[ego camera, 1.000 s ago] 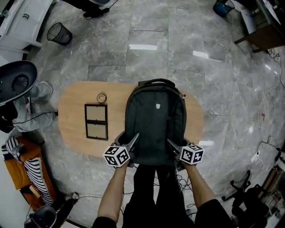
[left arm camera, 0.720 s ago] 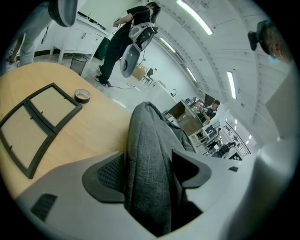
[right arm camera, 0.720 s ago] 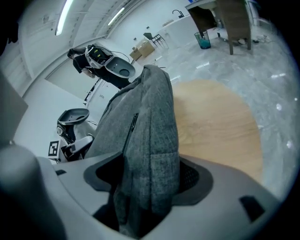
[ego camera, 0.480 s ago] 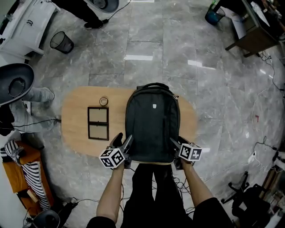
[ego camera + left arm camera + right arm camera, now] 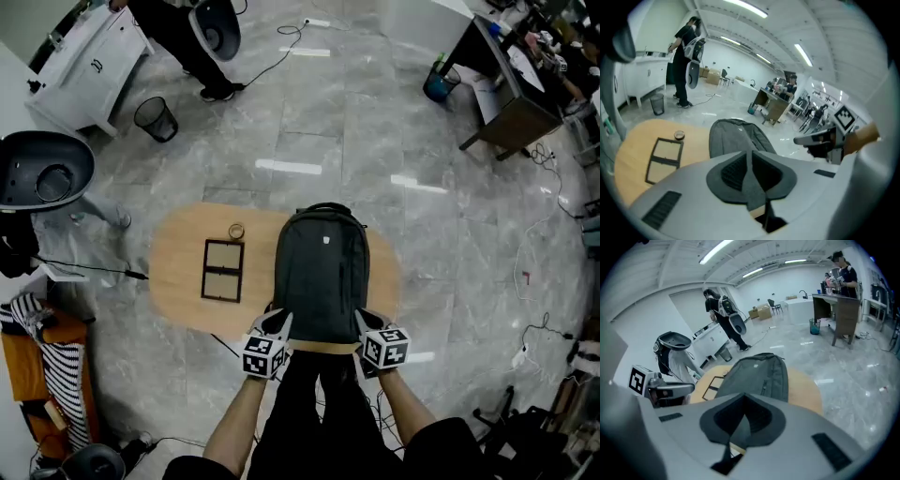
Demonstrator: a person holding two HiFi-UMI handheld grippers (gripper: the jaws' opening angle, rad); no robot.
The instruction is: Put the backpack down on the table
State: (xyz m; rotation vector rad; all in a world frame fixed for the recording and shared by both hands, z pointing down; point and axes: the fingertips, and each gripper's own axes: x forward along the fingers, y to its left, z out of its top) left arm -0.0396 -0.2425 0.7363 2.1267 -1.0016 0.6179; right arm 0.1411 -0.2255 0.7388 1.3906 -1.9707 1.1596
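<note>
Jaws just clamped closed with nothing between them: left gripper (image 5: 279, 322) and right gripper (image 5: 362, 321) had pulled clear of the backpack (image 5: 321, 272), which lay flat on the table (image 5: 178, 274). Put-down looked finished.

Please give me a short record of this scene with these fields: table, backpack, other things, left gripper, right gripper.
table: oval, wooden
backpack: dark, lying flat on the table
other things: picture frame and small ring, left of the backpack
left gripper: jaws just closed, together, nothing between
right gripper: jaws just closed, together, nothing between
</note>
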